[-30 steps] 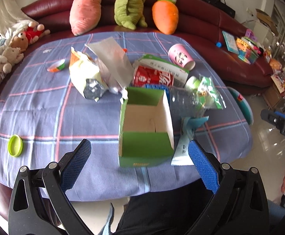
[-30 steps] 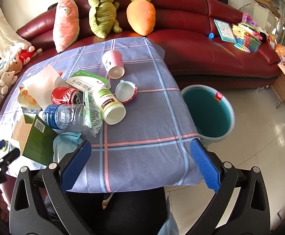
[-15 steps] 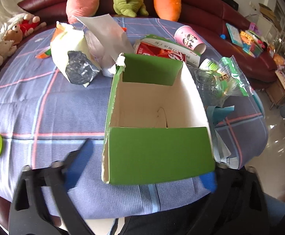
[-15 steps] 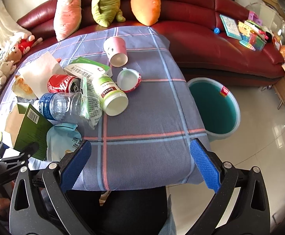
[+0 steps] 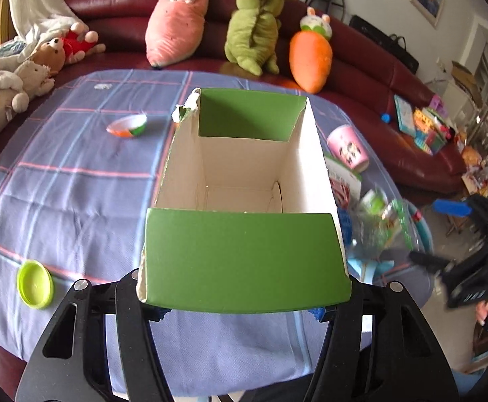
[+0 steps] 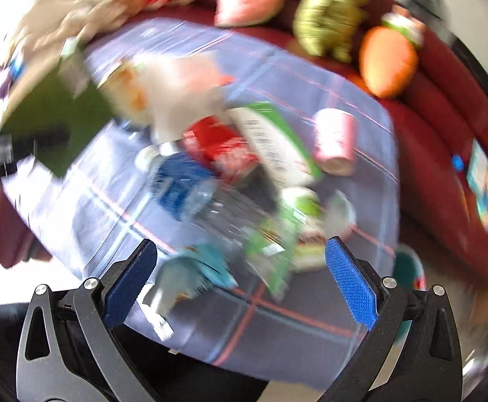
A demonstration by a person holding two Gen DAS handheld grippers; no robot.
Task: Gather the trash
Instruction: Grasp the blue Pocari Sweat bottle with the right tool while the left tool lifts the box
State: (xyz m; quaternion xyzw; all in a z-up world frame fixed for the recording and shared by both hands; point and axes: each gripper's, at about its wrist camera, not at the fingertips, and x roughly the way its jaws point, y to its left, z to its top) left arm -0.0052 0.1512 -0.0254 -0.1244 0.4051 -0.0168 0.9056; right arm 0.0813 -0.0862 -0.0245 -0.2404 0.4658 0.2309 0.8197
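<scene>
Green carton point(image 5: 244, 244) sitting clamped in left gripper point(image 5: 240, 308), open end facing away; right gripper point(image 6: 240, 278) hovering wide over blurred water bottle point(image 6: 190, 187).

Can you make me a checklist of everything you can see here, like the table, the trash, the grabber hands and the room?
Surface: table under a blue plaid cloth.
Job's things: open green box, empty inside; water bottle, red can, pink cup; teal bin on the floor.
Clutter: lime lid, small bowl.
Grippers: left gripper shut on the box; right gripper open, empty, picture blurred.
Cables: nothing seen.
Surroundings: red sofa with plush toys.
</scene>
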